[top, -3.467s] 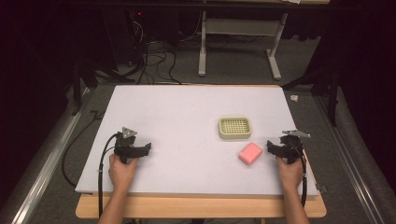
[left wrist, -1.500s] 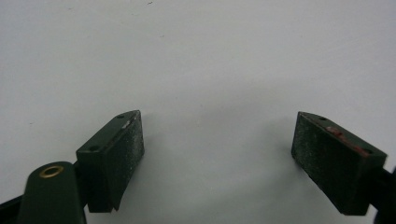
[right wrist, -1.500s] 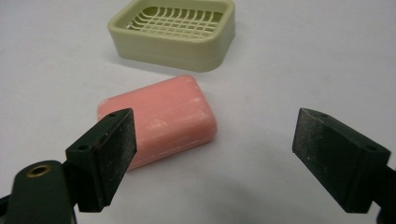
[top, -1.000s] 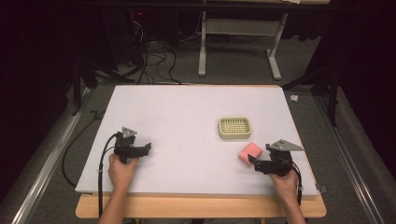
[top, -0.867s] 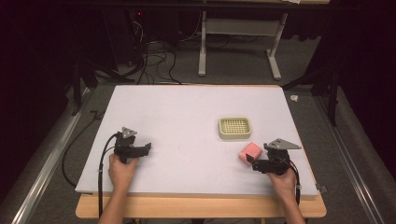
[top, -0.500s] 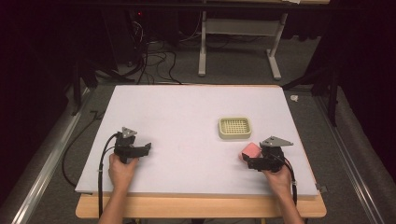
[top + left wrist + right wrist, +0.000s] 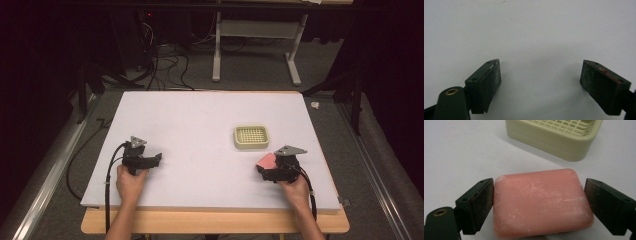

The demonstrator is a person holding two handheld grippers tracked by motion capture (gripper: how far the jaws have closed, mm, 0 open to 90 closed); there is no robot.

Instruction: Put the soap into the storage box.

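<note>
A pink bar of soap [image 7: 266,161] lies flat on the white table [image 7: 200,125], just in front of a pale green soap dish [image 7: 251,137] with a grid top. My right gripper [image 7: 262,169] is open, with its two jaws on either side of the soap [image 7: 541,202]. The left jaw touches or nearly touches the bar, and the right jaw stands close to its other side. The dish [image 7: 556,135] stands right behind the bar. My left gripper [image 7: 156,159] rests open at the front left, with bare table between its jaws [image 7: 540,75].
The table's front wooden edge [image 7: 215,222] runs just behind both hands. A metal stand [image 7: 255,45] and cables [image 7: 160,65] are on the floor beyond the far edge. A small white object [image 7: 315,105] lies off the table's far right corner.
My right gripper has moved left and forward to the soap, and its jaws now straddle the bar. The left gripper has not moved.
</note>
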